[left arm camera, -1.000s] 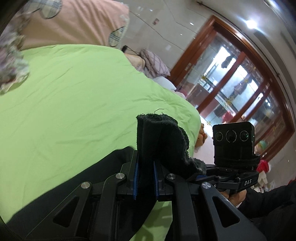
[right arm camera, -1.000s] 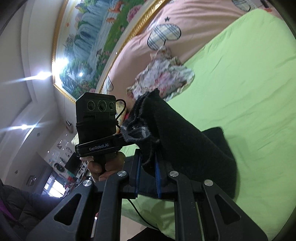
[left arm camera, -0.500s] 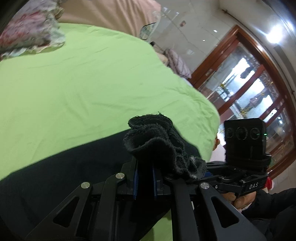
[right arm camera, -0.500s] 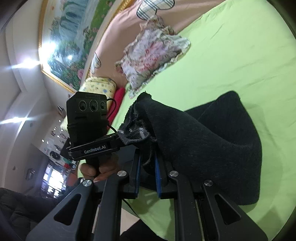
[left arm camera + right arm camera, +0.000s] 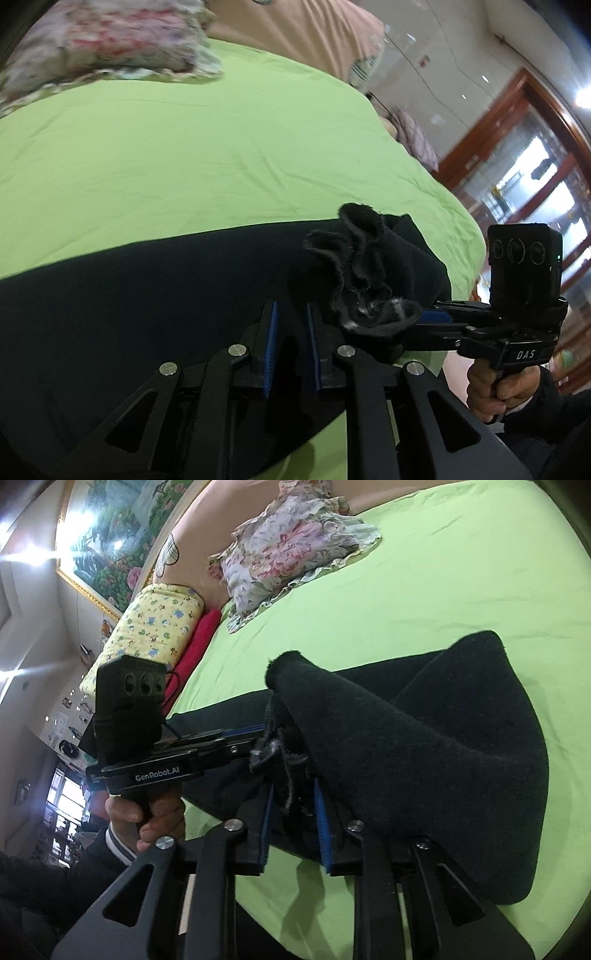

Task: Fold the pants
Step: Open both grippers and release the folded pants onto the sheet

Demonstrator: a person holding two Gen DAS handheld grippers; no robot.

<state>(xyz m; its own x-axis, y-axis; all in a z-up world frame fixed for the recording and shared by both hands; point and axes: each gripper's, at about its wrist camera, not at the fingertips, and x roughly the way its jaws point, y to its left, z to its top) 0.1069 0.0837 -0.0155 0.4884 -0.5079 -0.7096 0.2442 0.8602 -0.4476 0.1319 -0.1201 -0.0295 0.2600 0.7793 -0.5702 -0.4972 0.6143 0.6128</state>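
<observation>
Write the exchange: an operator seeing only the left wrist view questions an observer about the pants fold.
Operator: Are the pants flat beyond the right gripper?
Observer: No, they rise in a peaked fold on the green sheet.
Operator: What lies past the floral pillow?
Observer: A yellow printed pillow and a red cushion.
Operator: What holds the left gripper?
Observer: The bare left hand on its handle, with a striped cuff.

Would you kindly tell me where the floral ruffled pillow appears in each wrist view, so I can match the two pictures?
Left wrist view: the floral ruffled pillow lies blurred at the top left, on the far part of the green bedsheet.
Right wrist view: the pillow lies at the top centre, beside the pink headboard.
Shared landmark: the black fleece pants, spread on the sheet nearer the cameras.
</observation>
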